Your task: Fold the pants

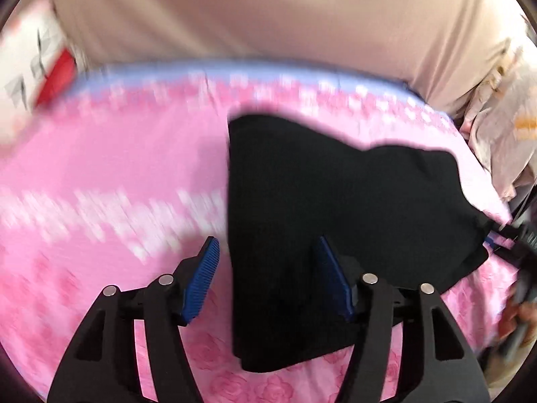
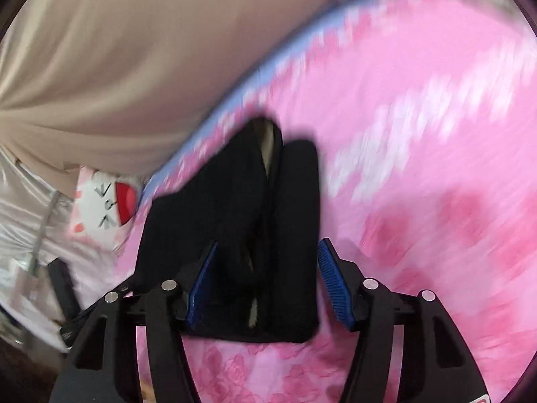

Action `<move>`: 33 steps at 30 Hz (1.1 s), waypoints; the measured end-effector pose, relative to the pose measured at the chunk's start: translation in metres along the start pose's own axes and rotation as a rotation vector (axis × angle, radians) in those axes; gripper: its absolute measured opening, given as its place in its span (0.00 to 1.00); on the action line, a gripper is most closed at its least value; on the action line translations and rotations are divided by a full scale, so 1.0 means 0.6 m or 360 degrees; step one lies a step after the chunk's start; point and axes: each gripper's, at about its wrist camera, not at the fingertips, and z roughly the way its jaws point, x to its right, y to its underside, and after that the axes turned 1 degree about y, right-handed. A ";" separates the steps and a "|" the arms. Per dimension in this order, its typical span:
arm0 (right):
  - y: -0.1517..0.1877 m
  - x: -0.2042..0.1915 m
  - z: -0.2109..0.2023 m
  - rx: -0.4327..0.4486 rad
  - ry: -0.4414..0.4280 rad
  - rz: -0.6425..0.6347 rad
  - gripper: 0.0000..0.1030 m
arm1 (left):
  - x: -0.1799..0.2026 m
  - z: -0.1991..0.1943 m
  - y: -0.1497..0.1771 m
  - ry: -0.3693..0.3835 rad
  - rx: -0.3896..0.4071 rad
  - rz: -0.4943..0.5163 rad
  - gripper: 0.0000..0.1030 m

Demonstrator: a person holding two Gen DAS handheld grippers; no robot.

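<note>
The black pants (image 1: 329, 208) lie folded into a thick bundle on a pink rose-print sheet (image 1: 100, 168), filling the centre and right of the left wrist view. The left tongs (image 1: 266, 282) hang just over the bundle's near left edge with their blue pads spread well apart; one pad is over the pink sheet, the other over the black cloth, and nothing is pinched between them.

In the right wrist view the pants (image 2: 235, 208) run from the centre up toward the sheet's blue border (image 2: 285, 47), showing two stacked layers with a seam between. The right tongs (image 2: 266, 282) are also parted, the pads straddling the near end of the bundle without pressing on it.

A beige curtain (image 1: 251, 10) fills the top of both views. A white cushion with a red patch (image 2: 110, 205) sits at middle left of the right view. Much of the sheet is motion-blurred.
</note>
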 end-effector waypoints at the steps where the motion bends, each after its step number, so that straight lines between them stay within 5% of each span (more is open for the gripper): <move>1: -0.011 -0.011 -0.011 0.0045 0.0030 -0.0061 0.58 | 0.005 -0.013 -0.007 -0.0020 0.0064 0.0024 0.72; 2: -0.028 -0.029 -0.022 0.0090 0.0044 -0.0138 0.58 | 0.014 -0.027 -0.020 -0.0024 0.0153 0.0051 0.87; 4: -0.059 -0.054 -0.012 0.0105 0.0023 -0.0215 0.58 | 0.029 -0.035 -0.044 -0.0019 0.0244 0.0080 0.89; 8: -0.101 -0.068 0.076 -0.0039 0.0106 -0.0318 0.60 | 0.039 -0.008 -0.067 -0.0015 0.0212 0.0048 0.88; 9: -0.109 -0.064 0.107 -0.0111 0.0091 -0.0311 0.54 | 0.037 0.001 -0.067 -0.0016 0.0180 0.0038 0.89; 10: -0.109 -0.063 0.122 -0.0154 0.0051 -0.0301 0.16 | 0.037 0.006 -0.066 -0.0020 0.0155 0.0029 0.89; 11: -0.112 -0.064 0.134 -0.0196 -0.0021 -0.0275 0.06 | 0.032 0.013 -0.061 -0.0038 0.0140 0.0034 0.88; 16: -0.091 -0.105 0.045 0.0052 -0.0037 -0.0434 0.08 | 0.010 0.046 -0.033 -0.0152 0.0033 0.0021 0.89; 19: -0.085 -0.037 0.109 -0.0136 0.0277 -0.0371 0.16 | 0.009 0.082 -0.023 -0.0154 -0.0069 0.0000 0.89; 20: -0.084 -0.024 0.110 -0.0130 0.0253 -0.0294 0.16 | 0.011 0.092 -0.021 -0.0152 -0.0097 -0.0002 0.89; 22: -0.082 -0.030 0.069 0.0005 0.0199 -0.0198 0.24 | 0.014 0.098 -0.018 -0.0164 -0.0109 0.0007 0.89; 25: -0.080 -0.096 0.015 0.0184 0.0204 -0.0351 0.24 | 0.016 0.093 -0.015 -0.0171 -0.0093 0.0015 0.93; 29: -0.060 -0.164 0.063 -0.0060 -0.0074 -0.0476 0.23 | 0.019 0.093 -0.012 -0.0158 -0.0099 0.0006 0.93; 32: -0.052 -0.120 0.154 -0.0193 0.0181 -0.0457 0.03 | 0.015 0.077 -0.013 -0.0149 -0.0074 0.0013 0.93; 33: -0.057 -0.103 0.152 -0.0183 0.0144 -0.0377 0.00 | 0.010 0.068 -0.010 -0.0158 -0.0055 0.0017 0.93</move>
